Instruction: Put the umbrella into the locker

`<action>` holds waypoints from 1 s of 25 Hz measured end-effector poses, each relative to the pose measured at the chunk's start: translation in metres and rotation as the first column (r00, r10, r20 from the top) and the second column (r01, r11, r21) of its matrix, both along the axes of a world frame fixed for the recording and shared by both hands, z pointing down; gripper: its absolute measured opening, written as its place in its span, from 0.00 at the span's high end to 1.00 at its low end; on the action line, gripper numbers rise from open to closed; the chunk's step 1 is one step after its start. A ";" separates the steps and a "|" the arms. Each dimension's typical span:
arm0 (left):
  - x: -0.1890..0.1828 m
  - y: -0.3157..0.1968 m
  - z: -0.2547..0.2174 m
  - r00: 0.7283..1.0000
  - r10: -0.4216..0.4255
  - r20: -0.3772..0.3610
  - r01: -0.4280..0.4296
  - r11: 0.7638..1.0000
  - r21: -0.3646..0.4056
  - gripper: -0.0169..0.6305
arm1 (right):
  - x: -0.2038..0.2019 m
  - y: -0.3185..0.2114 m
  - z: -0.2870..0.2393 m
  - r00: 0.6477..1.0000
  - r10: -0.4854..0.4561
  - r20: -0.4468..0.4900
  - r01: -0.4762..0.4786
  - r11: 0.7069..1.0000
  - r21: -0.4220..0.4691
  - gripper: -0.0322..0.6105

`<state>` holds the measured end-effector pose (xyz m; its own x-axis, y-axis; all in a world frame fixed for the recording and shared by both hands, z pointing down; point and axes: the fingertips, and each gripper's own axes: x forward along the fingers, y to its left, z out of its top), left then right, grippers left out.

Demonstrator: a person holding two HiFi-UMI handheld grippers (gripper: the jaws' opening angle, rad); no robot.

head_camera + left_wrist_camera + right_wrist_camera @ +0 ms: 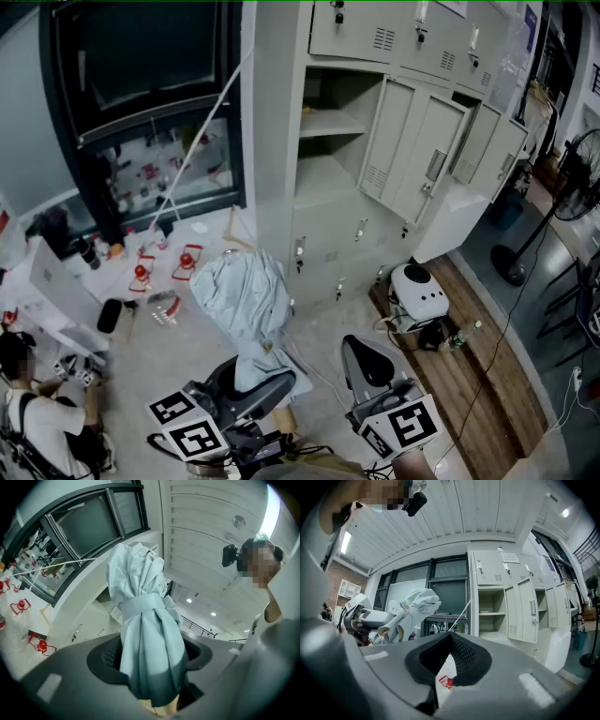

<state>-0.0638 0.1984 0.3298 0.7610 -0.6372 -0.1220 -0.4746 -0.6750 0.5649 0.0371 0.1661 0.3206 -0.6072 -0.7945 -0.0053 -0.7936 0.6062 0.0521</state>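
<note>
Umbrella (246,300) in your head view: folded, pale blue, rising out of your left gripper (251,389) at the bottom of the frame, in the air in front of the locker (277,141) and apart from it. One compartment of the locker is open, its door (412,155) swung out to the right and a shelf (328,122) bare inside. Your right gripper (370,361) hangs to the right of the umbrella, not touching it. A person (37,422) sits at the lower left, and a fan (581,178) stands at the far right.

Your left gripper view shows that gripper (150,660) clamped on the umbrella (145,639): the fabric fills the gap and the pads (108,656) press on it from both sides. A strap (140,604) binds the folds above the grip.

Your right gripper view shows that gripper (449,641) with its jaws pressed together at the tips and nothing between them. Beyond it, the umbrella (410,609) sticks up from your left gripper (370,618) on the left, and the locker (497,606) stands on the right with its door (529,609) open.
</note>
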 end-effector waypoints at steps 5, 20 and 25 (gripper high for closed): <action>0.003 0.000 -0.001 1.000 0.005 -0.006 -0.005 1.000 0.002 0.50 | 0.002 0.001 -0.001 1.000 0.003 -0.001 -0.003 1.000 0.003 0.96; 0.011 -0.007 0.002 0.999 0.040 0.000 -0.040 0.999 -0.014 0.50 | 0.007 0.003 0.000 0.998 0.000 0.067 0.002 0.999 -0.036 0.96; 0.015 -0.014 0.004 0.999 0.049 -0.007 -0.049 0.998 -0.025 0.50 | -0.003 0.015 -0.005 0.990 -0.101 0.101 0.104 0.994 -0.020 0.79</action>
<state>-0.0487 0.1847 0.3338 0.7905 -0.6021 -0.1117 -0.4376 -0.6830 0.5849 0.0342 0.1812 0.3151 -0.6830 -0.7287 -0.0501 -0.7276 0.6848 -0.0405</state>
